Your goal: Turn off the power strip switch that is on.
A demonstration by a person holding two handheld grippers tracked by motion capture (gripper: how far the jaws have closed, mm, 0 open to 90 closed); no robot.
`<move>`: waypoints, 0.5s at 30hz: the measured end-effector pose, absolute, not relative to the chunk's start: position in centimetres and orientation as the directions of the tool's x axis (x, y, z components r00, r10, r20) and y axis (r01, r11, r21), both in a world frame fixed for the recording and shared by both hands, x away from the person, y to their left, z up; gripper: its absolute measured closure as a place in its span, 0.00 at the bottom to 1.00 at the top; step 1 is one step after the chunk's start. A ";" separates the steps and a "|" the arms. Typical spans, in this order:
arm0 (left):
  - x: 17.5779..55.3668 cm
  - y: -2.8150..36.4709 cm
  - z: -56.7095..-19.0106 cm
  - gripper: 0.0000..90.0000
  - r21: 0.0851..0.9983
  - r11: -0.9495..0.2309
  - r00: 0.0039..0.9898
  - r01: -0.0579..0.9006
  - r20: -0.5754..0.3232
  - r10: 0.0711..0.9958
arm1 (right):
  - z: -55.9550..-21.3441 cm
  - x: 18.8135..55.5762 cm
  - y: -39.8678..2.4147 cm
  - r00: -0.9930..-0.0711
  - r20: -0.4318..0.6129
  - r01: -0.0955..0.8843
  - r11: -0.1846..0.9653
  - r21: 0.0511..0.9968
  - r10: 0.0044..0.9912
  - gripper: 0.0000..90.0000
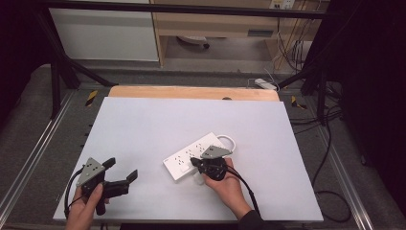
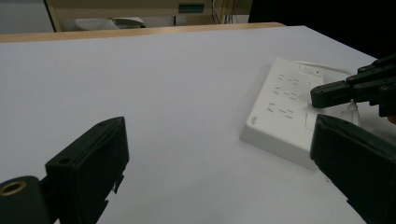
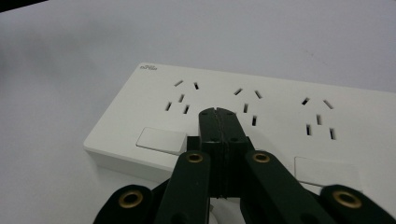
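While the right gripper (image 3: 218,112), jaws pressed together, hovers over the strip (image 3: 261,116) mid-frame, prob. to poke a switch (image 3: 161,140), the left gripper (image 1: 119,172) waits spread at lower left.

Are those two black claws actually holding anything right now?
No. The right gripper is shut on nothing, above the white power strip. The left gripper is open, empty.

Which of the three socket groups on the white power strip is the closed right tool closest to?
The middle group: the right tool tips sit beside it, while the other two lie farther off on either side.
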State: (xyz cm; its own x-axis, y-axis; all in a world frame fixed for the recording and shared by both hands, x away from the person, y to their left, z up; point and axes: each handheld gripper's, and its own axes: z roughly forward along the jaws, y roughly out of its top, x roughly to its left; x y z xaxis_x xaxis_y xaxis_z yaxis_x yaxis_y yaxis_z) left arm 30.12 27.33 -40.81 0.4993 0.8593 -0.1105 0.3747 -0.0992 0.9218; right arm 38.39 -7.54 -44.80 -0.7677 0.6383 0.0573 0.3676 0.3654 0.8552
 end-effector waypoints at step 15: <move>30.1 27.3 -40.8 0.05 0.922 -0.100 0.500 0.374 -0.110 0.859 | -44.9 38.3 -7.5 -0.766 0.055 0.364 0.362 0.858 0.640 1.00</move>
